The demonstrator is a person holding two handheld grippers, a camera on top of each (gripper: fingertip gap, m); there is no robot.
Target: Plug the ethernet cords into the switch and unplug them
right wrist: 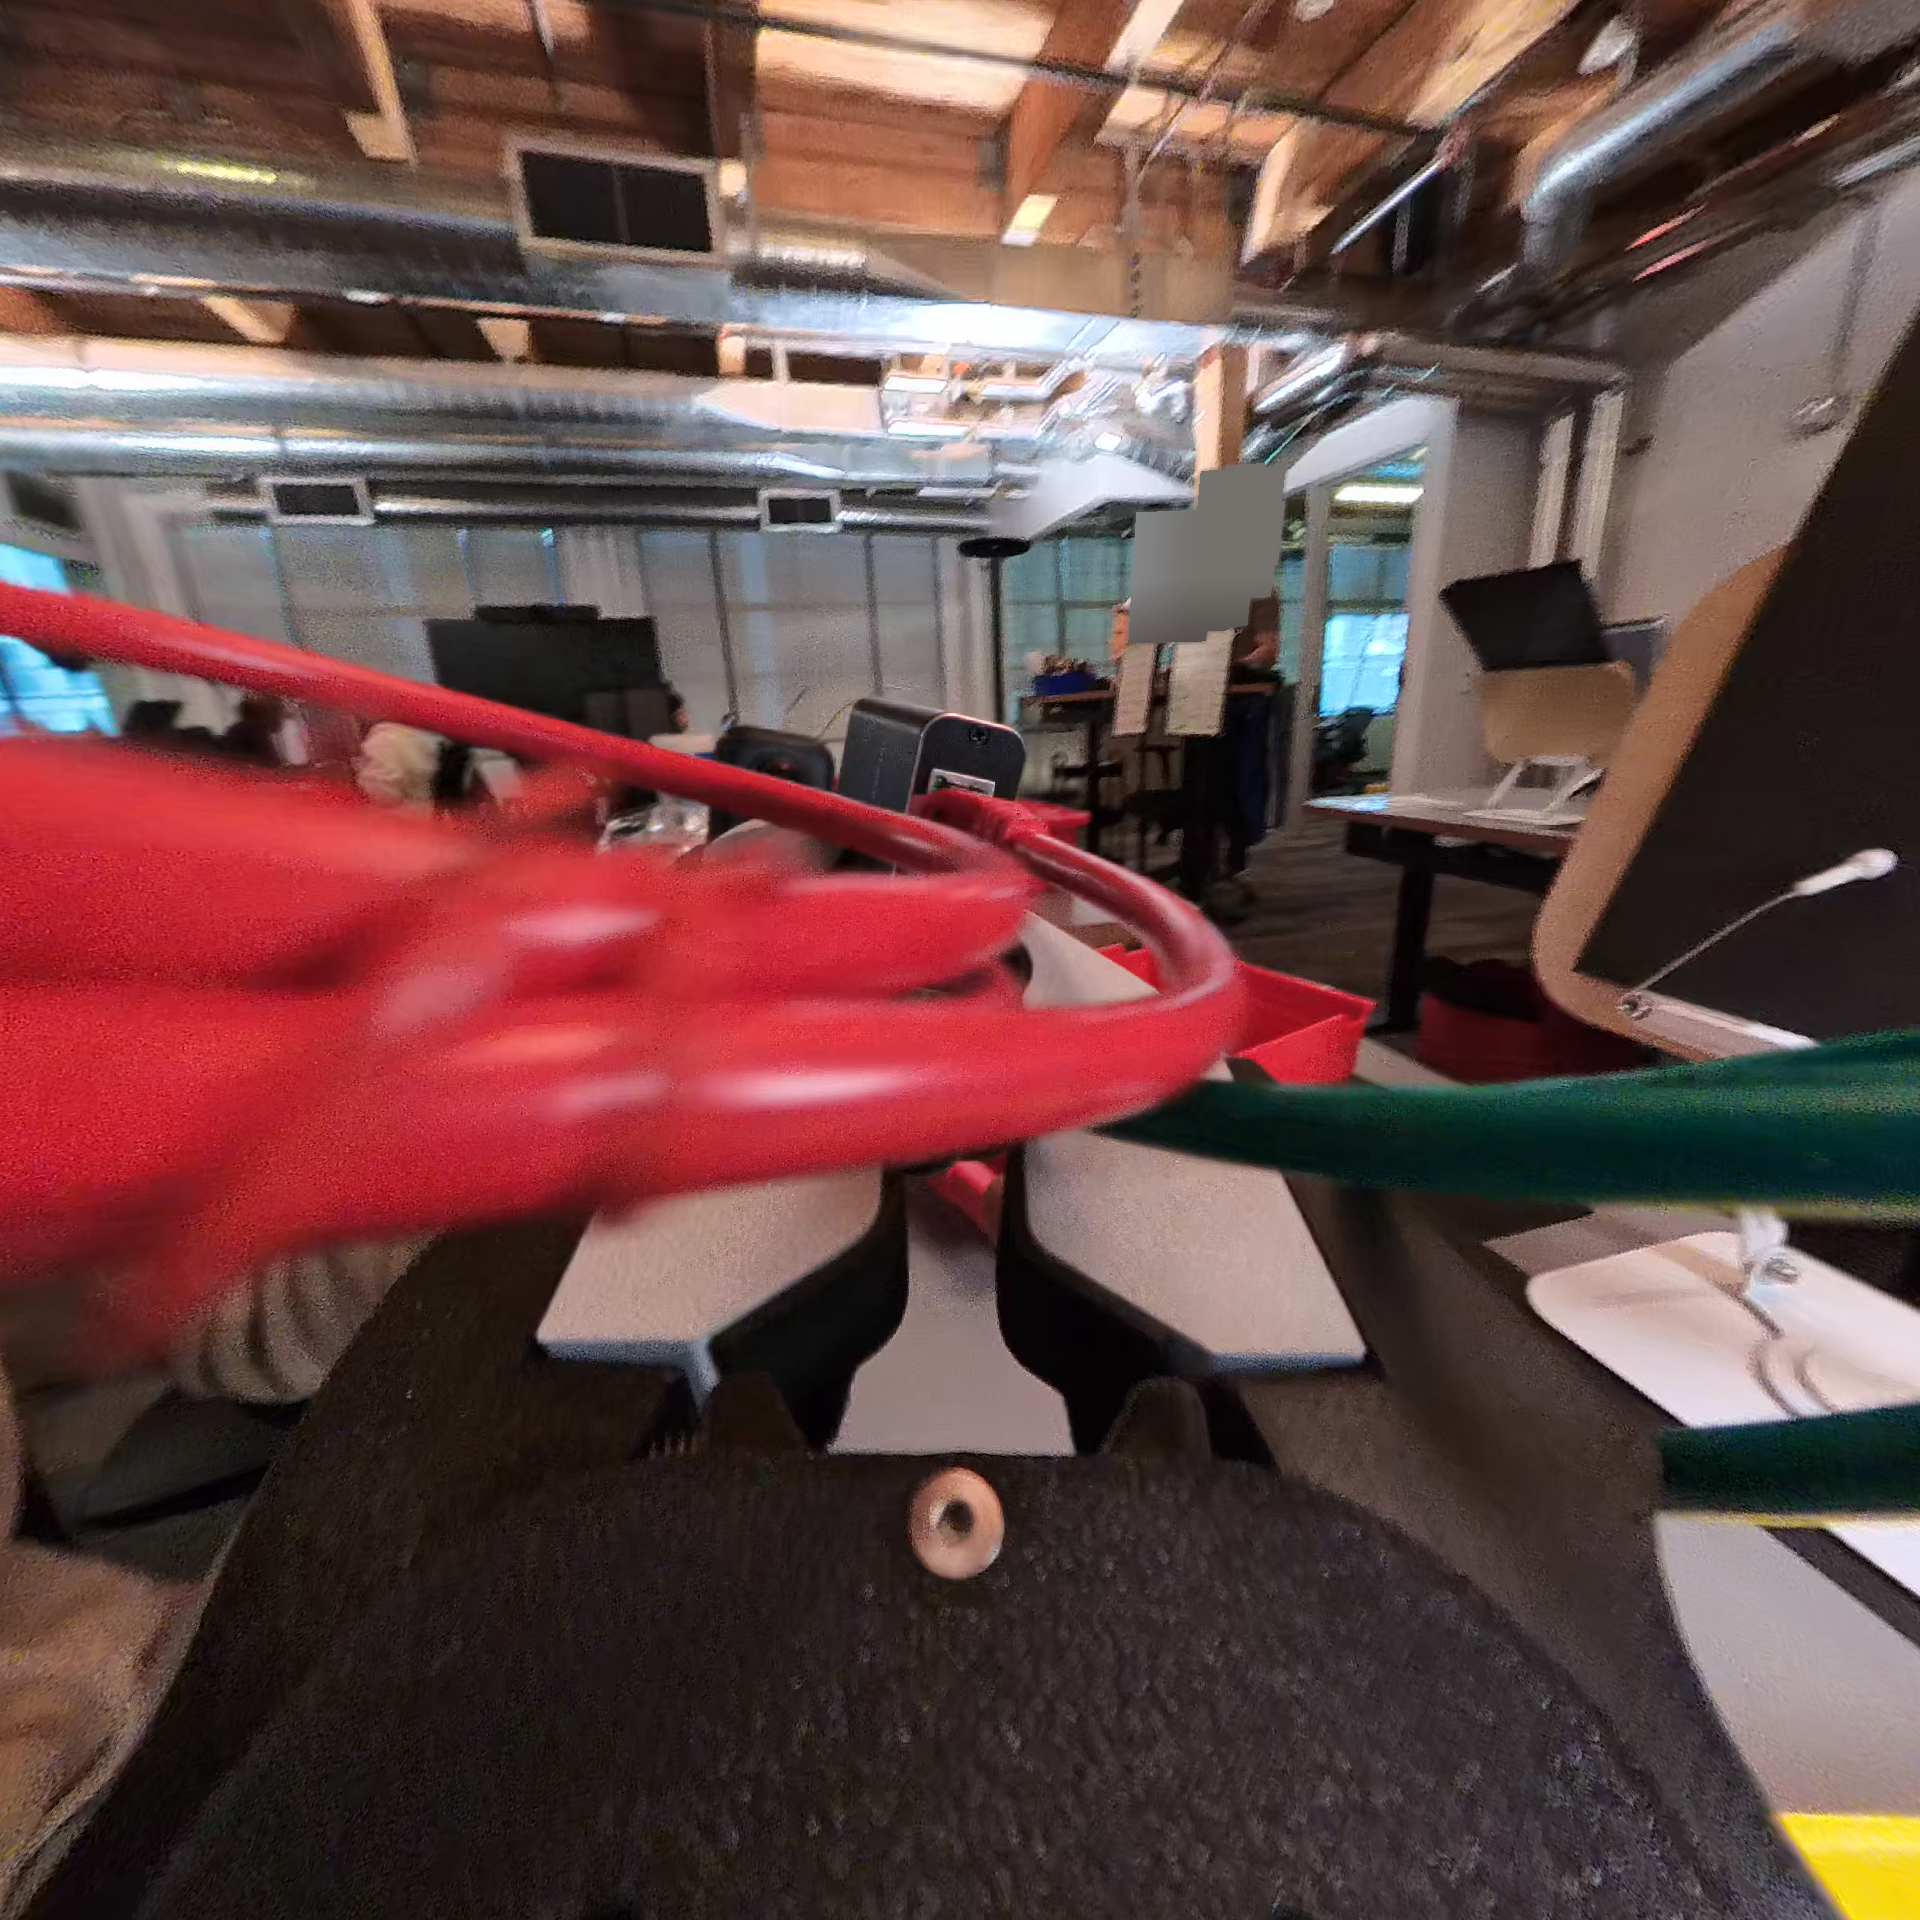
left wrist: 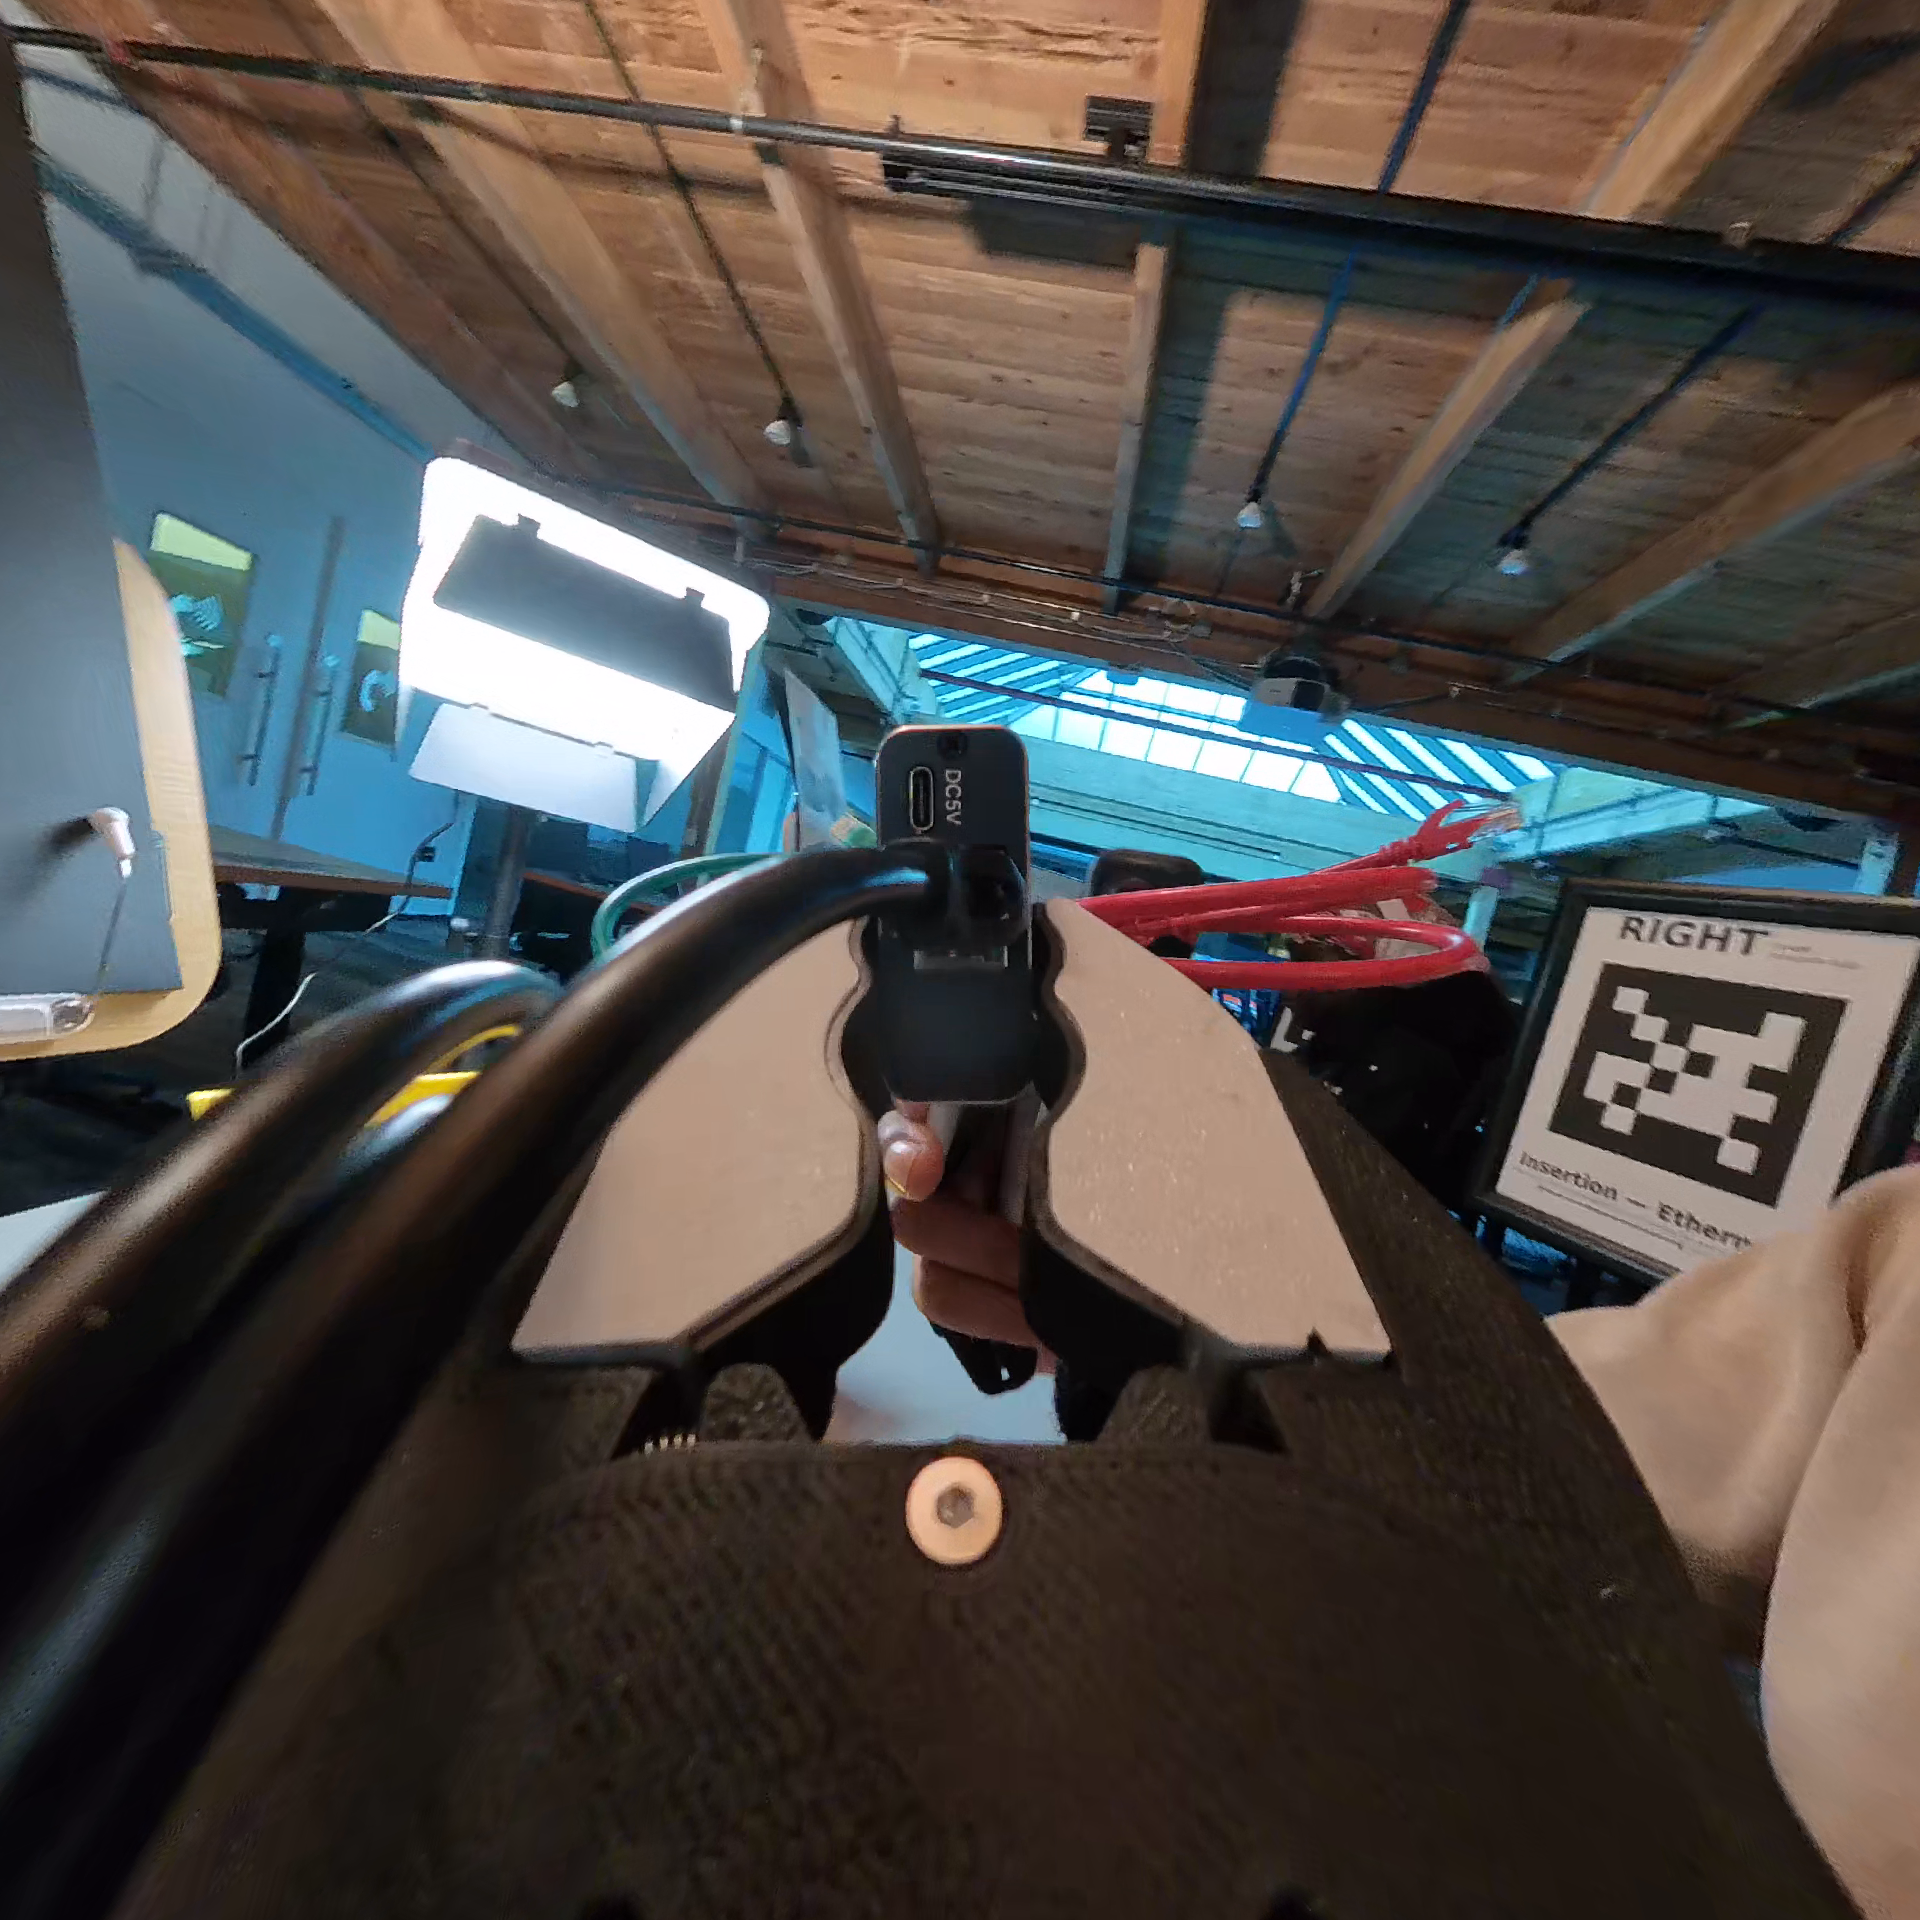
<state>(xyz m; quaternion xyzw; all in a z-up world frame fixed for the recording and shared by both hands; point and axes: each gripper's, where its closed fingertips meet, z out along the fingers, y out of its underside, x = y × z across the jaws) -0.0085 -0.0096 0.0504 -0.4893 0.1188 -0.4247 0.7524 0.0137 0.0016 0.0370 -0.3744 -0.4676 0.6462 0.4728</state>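
My left gripper (left wrist: 951, 935) is shut on the small black switch (left wrist: 951, 997) and holds it upright in the air. A thick black cord (left wrist: 520, 1091) is plugged into the switch's side and loops off to the left. A coiled red ethernet cord (left wrist: 1299, 914) hangs just behind the switch, one loose plug sticking up. In the right wrist view the red coil (right wrist: 727, 1039) lies blurred across my right gripper (right wrist: 951, 1164), whose jaws stand nearly closed around it, tips hidden. One red plug (right wrist: 966, 810) sits in the switch (right wrist: 930, 764). A green cord (right wrist: 1558, 1132) crosses on the right.
A framed black-and-white marker board (left wrist: 1694, 1081) stands at the right, beside a beige sleeve (left wrist: 1818, 1455). A hand (left wrist: 956, 1247) shows below the switch. A black board with a wooden edge (right wrist: 1766, 779), a red bin (right wrist: 1299, 1023) and the white table (right wrist: 1766, 1683) lie ahead. My left and right fingertips are right by each other.
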